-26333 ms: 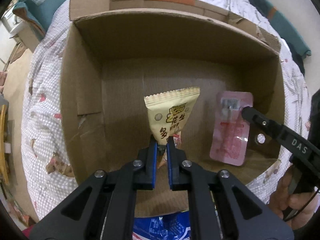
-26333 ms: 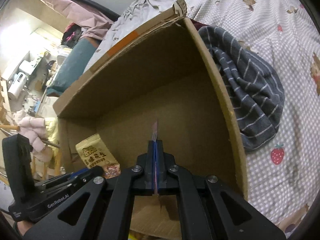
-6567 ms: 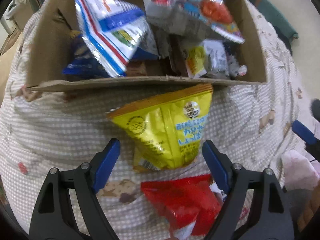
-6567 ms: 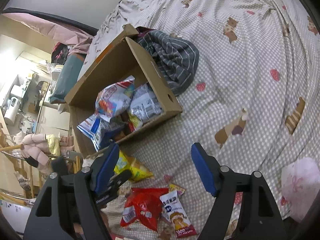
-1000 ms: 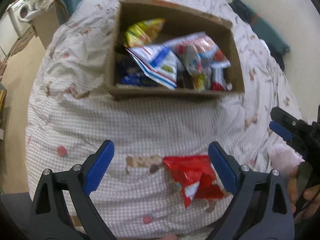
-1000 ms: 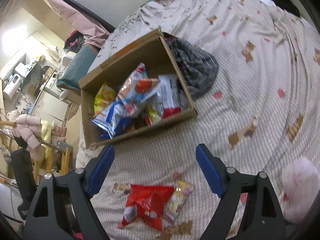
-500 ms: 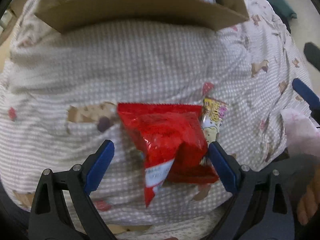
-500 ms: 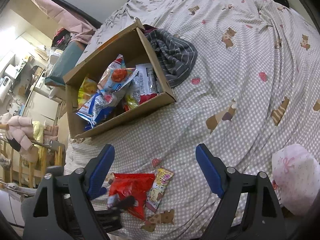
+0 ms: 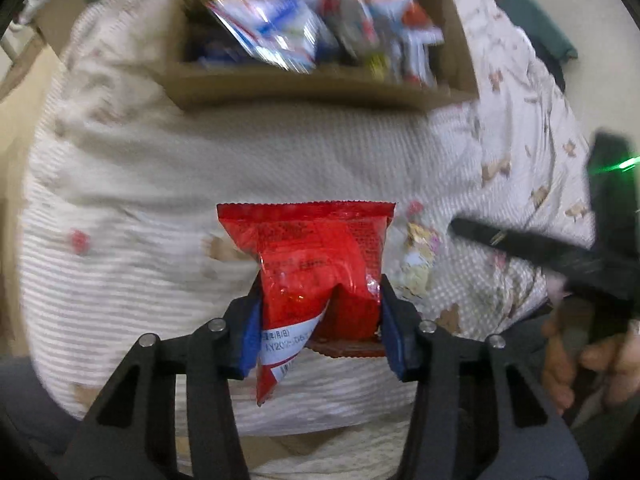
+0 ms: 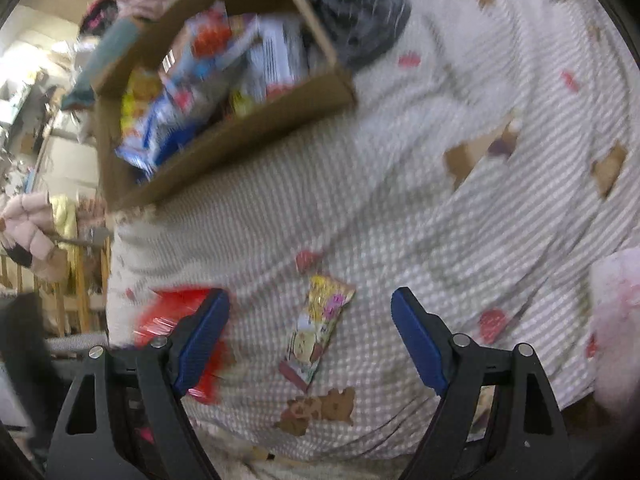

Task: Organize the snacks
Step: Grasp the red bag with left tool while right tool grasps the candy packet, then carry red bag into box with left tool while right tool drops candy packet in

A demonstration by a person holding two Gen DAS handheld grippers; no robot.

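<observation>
Closing jaws of the left gripper (image 9: pixel 320 320) have the red snack bag (image 9: pixel 320 256) between them, both blue pads (image 9: pixel 250 330) pressed against its crumpled lower part, so the bag stands up between the fingers with its crimped top edge level above them and a white printed panel hanging at the bottom. Just to the right of the red bag, flat on the bedding, lies a small yellow snack packet (image 10: pixel 320 326) with a cartoon print. The right gripper (image 10: pixel 310 340) hangs over that packet with its jaws wide but closing; the packet sits between the blue pads (image 10: pixel 418 340) and touches neither. In the left wrist view the right gripper's black finger (image 9: pixel 520 240) reaches in from the right, with the person's hand (image 9: pixel 588 356) holding the handle below it. Both snacks lie on a checked bedspread (image 10: pixel 400 200) printed with bears and strawberries. Farther back on the bed sits an open cardboard box (image 9: pixel 320 88), crowded with bags: a blue-and-white one, a yellow one and several others too blurred to tell. A dark striped cloth (image 10: pixel 360 20) lies against the box's far side. A pink fluffy thing (image 10: pixel 616 320) shows at the right edge of the right wrist view.
</observation>
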